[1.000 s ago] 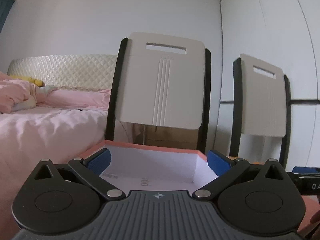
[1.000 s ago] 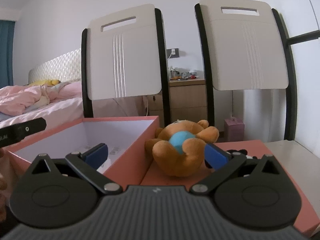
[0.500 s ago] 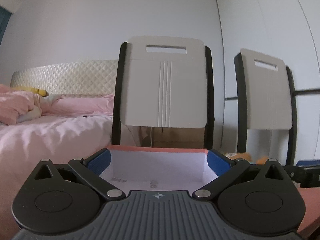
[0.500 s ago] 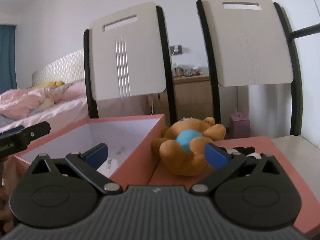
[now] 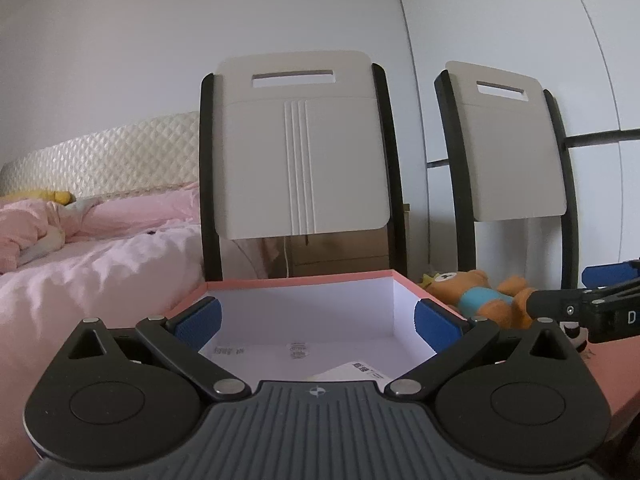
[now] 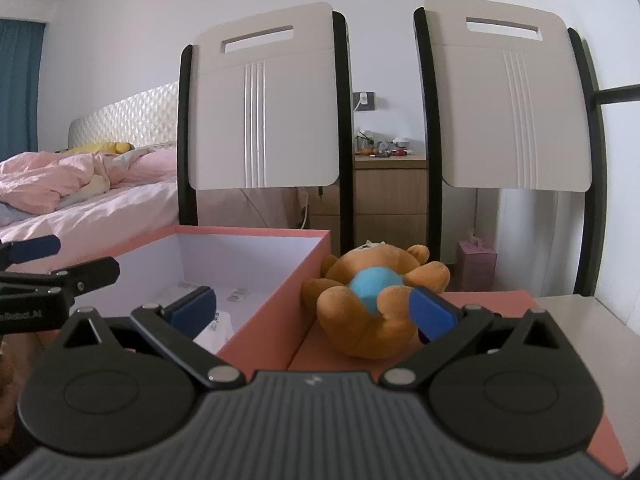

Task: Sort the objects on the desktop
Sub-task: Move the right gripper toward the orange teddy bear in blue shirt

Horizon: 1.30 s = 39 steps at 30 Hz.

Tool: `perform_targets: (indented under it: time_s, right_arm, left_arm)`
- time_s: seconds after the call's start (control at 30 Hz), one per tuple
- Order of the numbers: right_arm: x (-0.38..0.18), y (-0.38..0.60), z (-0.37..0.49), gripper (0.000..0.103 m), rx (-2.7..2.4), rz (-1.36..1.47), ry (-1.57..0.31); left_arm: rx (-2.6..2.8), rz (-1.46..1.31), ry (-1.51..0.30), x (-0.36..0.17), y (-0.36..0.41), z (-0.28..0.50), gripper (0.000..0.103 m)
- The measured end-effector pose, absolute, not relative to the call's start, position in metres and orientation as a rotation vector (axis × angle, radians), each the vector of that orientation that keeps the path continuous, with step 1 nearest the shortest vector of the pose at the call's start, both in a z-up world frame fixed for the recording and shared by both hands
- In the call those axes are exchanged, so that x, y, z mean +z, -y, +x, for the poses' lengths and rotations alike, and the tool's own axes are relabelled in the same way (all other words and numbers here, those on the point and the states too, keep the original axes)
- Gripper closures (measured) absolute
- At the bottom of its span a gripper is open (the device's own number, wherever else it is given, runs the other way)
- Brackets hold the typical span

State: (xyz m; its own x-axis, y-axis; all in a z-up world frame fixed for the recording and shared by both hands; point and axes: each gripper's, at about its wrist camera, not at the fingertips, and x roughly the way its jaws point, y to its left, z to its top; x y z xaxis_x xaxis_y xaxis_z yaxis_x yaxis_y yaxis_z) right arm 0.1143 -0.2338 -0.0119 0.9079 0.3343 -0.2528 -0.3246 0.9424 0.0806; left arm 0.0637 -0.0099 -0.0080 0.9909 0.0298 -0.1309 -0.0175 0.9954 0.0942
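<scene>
A pink box (image 5: 304, 278) with a white inside stands open in front of me; it also shows in the right wrist view (image 6: 276, 308). White packets (image 5: 352, 372) lie in it. An orange teddy bear (image 6: 376, 300) with a blue belly lies on its back on the pink lid (image 6: 500, 300) to the right of the box; it also shows in the left wrist view (image 5: 476, 292). My left gripper (image 5: 316, 320) is open and empty over the box. My right gripper (image 6: 312, 308) is open and empty, with the box's right wall and the bear's near side between its fingers.
Two white chairs with black frames (image 6: 264, 108) (image 6: 512, 104) stand behind the table. A bed with pink bedding (image 5: 80, 248) lies at the left. A wooden nightstand (image 6: 388, 196) stands at the back. A black and white small toy (image 5: 576, 334) lies near the bear.
The left gripper has swung right and tipped down, so the bear and more of the box floor show. The right gripper has moved forward toward the bear.
</scene>
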Motion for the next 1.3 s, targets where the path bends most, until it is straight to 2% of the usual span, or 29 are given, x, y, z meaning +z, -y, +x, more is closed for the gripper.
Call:
perform_targets:
  time_s: [0.5, 0.83, 1.17, 1.3]
  right_arm:
    - [-0.011, 0.240, 0.122, 0.000, 0.294, 0.043, -0.303]
    - [-0.009, 0.237, 0.128, 0.000, 0.285, 0.036, -0.319]
    - [-0.006, 0.236, 0.126, 0.000, 0.264, 0.041, -0.277]
    - [-0.007, 0.236, 0.128, 0.000, 0.255, 0.040, -0.281]
  left_arm:
    - [0.045, 0.074, -0.077, 0.000, 0.009, 0.057, 0.000]
    - [-0.022, 0.056, -0.122, -0.003, 0.004, 0.066, 0.000]
    - [0.044, 0.081, -0.060, -0.004, 0.000, 0.064, 0.000]
    - [0.014, -0.001, 0.010, -0.004, -0.008, 0.059, 0.000]
